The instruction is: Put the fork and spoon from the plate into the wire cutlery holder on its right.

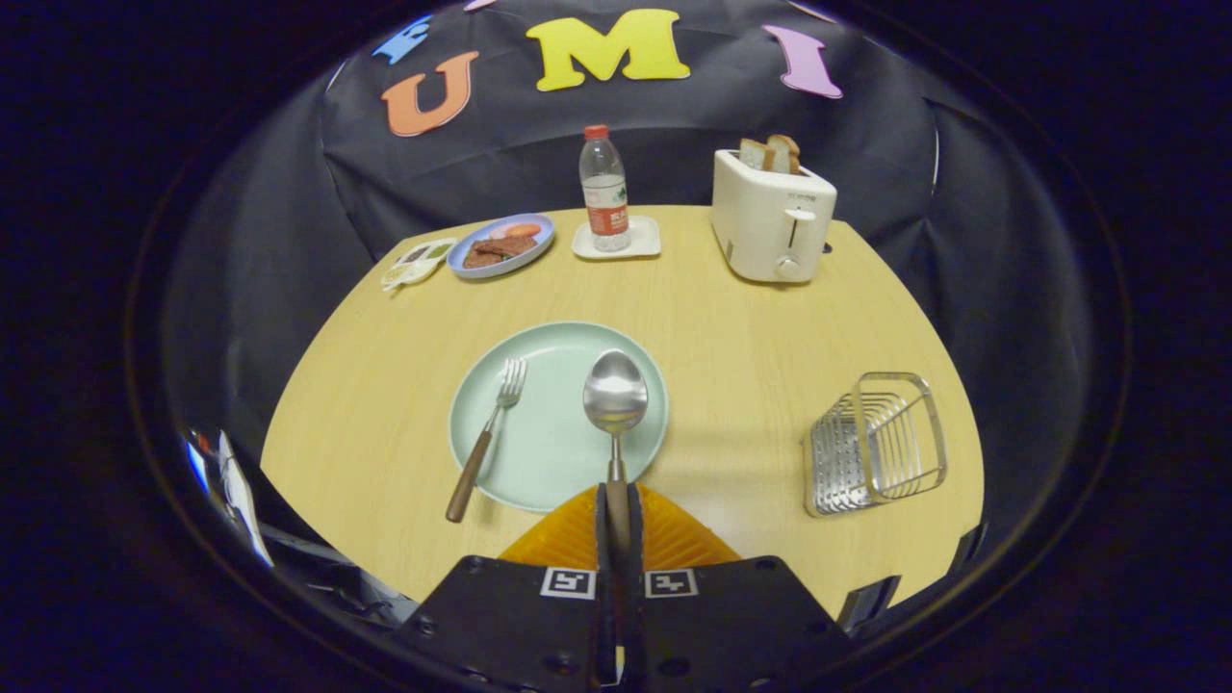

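Observation:
A pale green plate [549,462] lies on the wooden table just ahead of my fingers. My gripper [616,505] is shut on the handle of the spoon [615,397], whose steel bowl points away from me over the plate's right half. The fork [488,435] has a wooden handle; it rests on the plate's left side with its tines on the plate and its handle sticking out over the near rim. The wire cutlery holder [874,441] stands to the right of the plate, apart from it.
At the back of the table stand a cream toaster [772,217] with bread slices, a water bottle [604,190] on a white coaster, a blue plate of food [501,244] and a small sauce dish [418,262]. Bare tabletop lies between plate and holder.

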Tool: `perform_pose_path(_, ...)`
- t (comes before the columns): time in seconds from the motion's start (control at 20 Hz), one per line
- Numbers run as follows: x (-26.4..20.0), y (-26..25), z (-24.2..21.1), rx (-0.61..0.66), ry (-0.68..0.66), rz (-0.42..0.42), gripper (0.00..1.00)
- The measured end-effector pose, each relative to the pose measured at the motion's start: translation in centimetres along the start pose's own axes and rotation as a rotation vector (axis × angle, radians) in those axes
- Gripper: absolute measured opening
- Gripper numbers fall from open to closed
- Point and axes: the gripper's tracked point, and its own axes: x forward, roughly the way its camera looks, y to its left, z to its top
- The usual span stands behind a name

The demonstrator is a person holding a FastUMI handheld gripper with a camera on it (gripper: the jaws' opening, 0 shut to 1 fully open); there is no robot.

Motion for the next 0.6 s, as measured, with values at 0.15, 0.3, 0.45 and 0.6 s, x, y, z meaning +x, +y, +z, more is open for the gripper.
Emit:
perform_pose_path(0.15, -1.6, -3.5, 0.3, 0.028, -0.015, -0.025, 0.04)
perform_pose_path(0.3, -3.1, -6.8, 0.1, 0.045, -0.027, -0.036, 0.04)
perform_pose_path(0.45, -4.5, -10.6, -0.2, 0.041, -0.039, -0.072, 0.04)
perform_pose_path(0.6, -5.2, -14.1, -0.6, 0.064, -0.029, -0.119, 0.04)
